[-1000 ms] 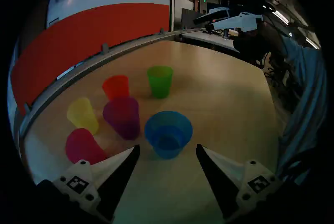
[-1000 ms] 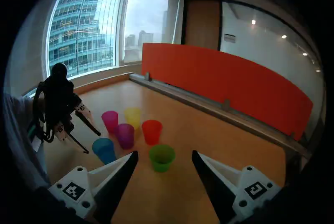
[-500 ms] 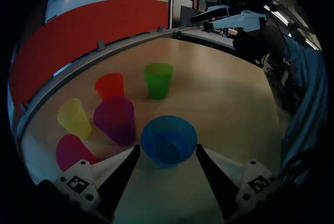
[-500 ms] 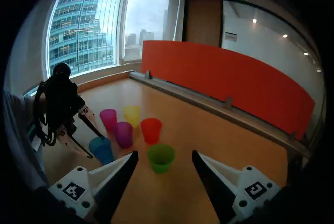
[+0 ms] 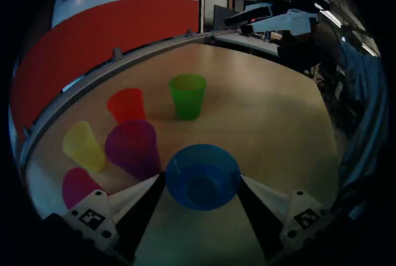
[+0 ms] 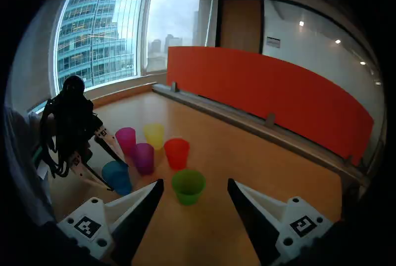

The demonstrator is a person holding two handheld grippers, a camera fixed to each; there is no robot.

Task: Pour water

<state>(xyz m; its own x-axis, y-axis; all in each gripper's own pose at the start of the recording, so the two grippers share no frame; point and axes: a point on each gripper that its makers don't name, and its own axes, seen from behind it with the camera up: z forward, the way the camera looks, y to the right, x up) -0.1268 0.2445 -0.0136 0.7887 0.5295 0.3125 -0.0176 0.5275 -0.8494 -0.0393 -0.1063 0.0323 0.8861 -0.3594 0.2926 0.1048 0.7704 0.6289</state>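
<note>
Wood-topped table [image 5: 267,117], bounded by an orange partition [image 6: 277,92], with a window [image 6: 99,33] beyond. Six plastic cups are set out in a loose cluster on it.

Step in hand (judged): approach to the source cup, with the grasp not yet made.

- The left gripper [image 5: 200,176] is spread wide, with the blue cup [image 5: 203,179] standing upright on the table between its fingers. The rim is seen level with both fingertips. Whether either finger touches the wall cannot be told.
- The right gripper [image 6: 194,182] is likewise spread wide and empty. The green cup [image 6: 188,186] stands just ahead of its fingertips, apart from them.
- The purple cup [image 5: 132,148] stands just beside the blue one. The red cup [image 5: 127,105], yellow cup [image 5: 83,144] and pink cup [image 5: 76,186] lie farther off.

Next move (judged): the left fingers are to be closed on the blue cup below the rim, gently, as thin plastic is expected to flex. The purple cup alongside is to be kept clear of the finger nearest it.

Hard to make out:
- Water in the blue cup cannot be confirmed, since the interior is dim.
- The pink cup is partly cut off behind the left finger.
- The receiving cup is not identifiable.
</note>
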